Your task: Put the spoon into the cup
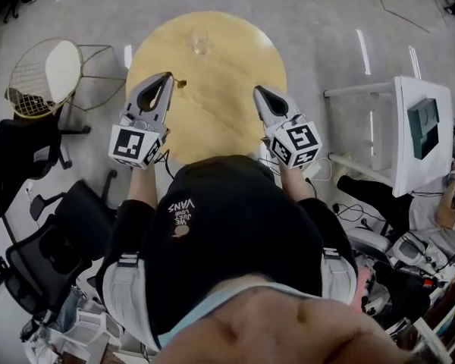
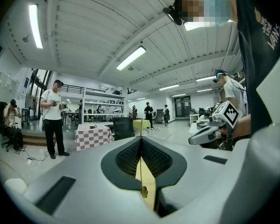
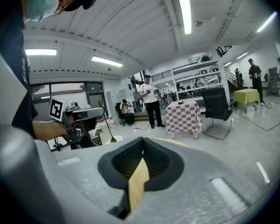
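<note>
Glass cup (image 1: 201,44) near far table (image 1: 212,120) edge (spoon (image 1: 180,83) apart).

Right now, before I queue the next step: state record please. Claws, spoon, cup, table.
left claw: shut on the spoon, above the table's left part
right claw: shut, nothing between the jaws, above the table's right part
spoon: thin, gold-coloured, not yet in the cup
cup: clear glass, upright at the table's far edge, apart from both claws
table: round, light wood; only the cup stands on it
</note>
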Tool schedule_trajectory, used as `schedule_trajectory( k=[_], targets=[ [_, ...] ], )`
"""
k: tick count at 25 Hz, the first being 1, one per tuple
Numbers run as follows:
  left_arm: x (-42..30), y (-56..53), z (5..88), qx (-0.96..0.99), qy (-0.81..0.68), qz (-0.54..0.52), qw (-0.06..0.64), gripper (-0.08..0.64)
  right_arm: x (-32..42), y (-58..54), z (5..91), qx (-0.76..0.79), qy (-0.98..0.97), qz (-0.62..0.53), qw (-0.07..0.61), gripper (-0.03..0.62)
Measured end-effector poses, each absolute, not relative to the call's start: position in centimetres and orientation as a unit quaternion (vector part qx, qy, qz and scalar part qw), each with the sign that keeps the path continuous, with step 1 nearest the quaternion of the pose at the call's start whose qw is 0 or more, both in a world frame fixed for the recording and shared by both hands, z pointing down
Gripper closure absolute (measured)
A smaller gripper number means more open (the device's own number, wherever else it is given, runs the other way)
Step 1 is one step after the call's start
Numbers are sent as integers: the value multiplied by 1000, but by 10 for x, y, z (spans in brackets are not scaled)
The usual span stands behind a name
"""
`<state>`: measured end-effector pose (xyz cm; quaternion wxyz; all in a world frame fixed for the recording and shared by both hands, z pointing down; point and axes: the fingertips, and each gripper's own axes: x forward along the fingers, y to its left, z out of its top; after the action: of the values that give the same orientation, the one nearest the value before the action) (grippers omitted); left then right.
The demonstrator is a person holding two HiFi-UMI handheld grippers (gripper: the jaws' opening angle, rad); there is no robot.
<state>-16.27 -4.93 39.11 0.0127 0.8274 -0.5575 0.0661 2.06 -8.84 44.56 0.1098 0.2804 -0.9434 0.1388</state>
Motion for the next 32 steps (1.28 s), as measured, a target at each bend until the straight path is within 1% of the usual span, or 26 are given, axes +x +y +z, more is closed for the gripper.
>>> schedule_trajectory(
  k=[24, 32],
  targets=[
    [-171, -133, 386, 868, -490, 71, -33, 551, 53, -79, 460, 388, -900, 162, 117, 594],
    [-170, -156, 394, 875, -477, 76, -38, 551, 56, -82, 464, 407, -890, 167, 118, 594]
  ],
)
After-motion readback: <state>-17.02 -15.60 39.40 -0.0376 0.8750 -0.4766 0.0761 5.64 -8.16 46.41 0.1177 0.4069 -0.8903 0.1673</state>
